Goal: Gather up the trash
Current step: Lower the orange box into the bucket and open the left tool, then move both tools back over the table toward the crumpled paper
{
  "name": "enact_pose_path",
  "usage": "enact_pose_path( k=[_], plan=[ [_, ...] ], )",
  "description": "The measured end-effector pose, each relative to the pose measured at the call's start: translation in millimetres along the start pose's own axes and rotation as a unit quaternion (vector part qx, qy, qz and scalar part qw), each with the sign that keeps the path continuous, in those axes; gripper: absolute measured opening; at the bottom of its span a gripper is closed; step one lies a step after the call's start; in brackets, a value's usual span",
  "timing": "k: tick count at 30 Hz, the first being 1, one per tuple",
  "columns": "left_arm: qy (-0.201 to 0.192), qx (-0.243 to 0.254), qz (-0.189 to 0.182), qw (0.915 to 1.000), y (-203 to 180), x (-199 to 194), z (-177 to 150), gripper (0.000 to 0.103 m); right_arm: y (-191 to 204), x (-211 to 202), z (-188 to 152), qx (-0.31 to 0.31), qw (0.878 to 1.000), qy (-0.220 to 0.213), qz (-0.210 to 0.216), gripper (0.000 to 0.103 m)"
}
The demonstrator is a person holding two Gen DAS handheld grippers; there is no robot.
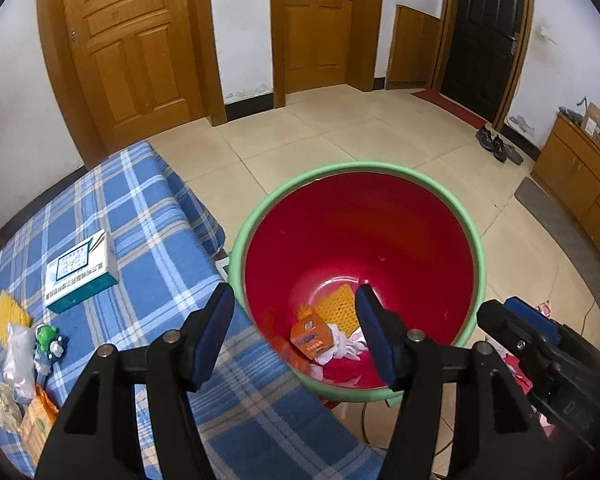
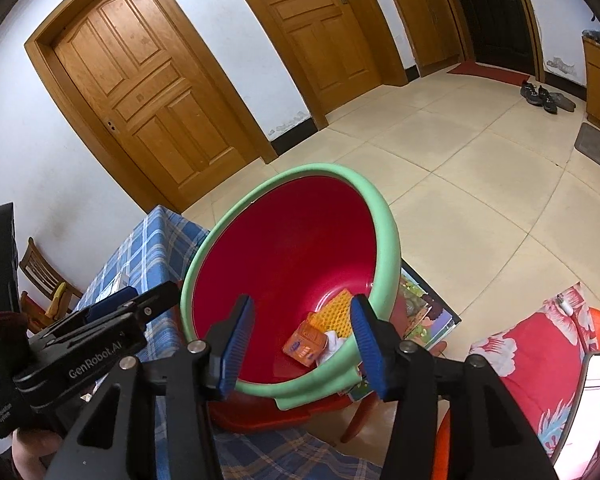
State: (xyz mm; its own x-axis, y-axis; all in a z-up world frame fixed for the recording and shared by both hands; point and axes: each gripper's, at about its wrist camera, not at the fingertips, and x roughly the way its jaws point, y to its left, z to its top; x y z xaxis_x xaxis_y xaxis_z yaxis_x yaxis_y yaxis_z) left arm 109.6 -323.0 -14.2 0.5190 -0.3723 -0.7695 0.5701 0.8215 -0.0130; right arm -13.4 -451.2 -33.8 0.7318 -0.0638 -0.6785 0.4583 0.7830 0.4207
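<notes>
- Biggest thing I can see is the blue plaid cloth point(image 1: 152, 216) covering the table on my left; in the right wrist view only a strip of it shows behind the bin.
- Just off its edge stands the bin point(image 1: 479, 268), red inside with a green rim; in the right wrist view point(image 2: 388, 240) it looks tilted toward me.
- My left gripper point(image 1: 292, 332) hangs above the near rim of the bin, its jaws spread wide with nothing between the blue pads.
- My right gripper point(image 2: 302, 340) is also over the bin's near rim, jaws equally apart and holding nothing; its body shows at the right edge of the left wrist view.
- On the cloth, well back from the bin, lies a white and teal box point(image 1: 80, 272), flat, printed side up.
- At the bottom of the bin lies the trash already in there: an orange carton point(image 1: 310, 336), a yellow mesh piece point(image 1: 338, 306) just behind it, and crumpled white tissue point(image 1: 346, 346) touching the carton's right side.
- Trash on the cloth sits at the far left: a yellow piece point(image 1: 8, 314), a clear plastic bag point(image 1: 18, 358), an orange packet point(image 1: 38, 426) and a pale crumpled wad point(image 1: 2, 404).
- A small green and blue toy point(image 1: 50, 342) lies just beside the bag.
</notes>
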Motion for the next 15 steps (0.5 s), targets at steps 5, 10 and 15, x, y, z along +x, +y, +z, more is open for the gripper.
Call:
enact_pose_path(
  k=[5,10,15],
  plan=[
    [0.0,-0.021,0.009,0.9997,11.2,-11.2,-3.5,0.063,1.6,-4.3,-1.8,-0.001,1.0,0.001,0.003,0.056],
    [-0.006,-0.041,0.016,0.999,25.3,-30.4,-11.0,0.063,10.5,-12.9,-4.1,-0.011,1.0,0.0,0.008,0.059],
    [-0.016,-0.063,0.026,0.9976,44.1,-55.1,-24.5,0.063,26.6,-28.1,-12.9,-0.03,0.999,-0.004,0.021,0.062]
  ],
)
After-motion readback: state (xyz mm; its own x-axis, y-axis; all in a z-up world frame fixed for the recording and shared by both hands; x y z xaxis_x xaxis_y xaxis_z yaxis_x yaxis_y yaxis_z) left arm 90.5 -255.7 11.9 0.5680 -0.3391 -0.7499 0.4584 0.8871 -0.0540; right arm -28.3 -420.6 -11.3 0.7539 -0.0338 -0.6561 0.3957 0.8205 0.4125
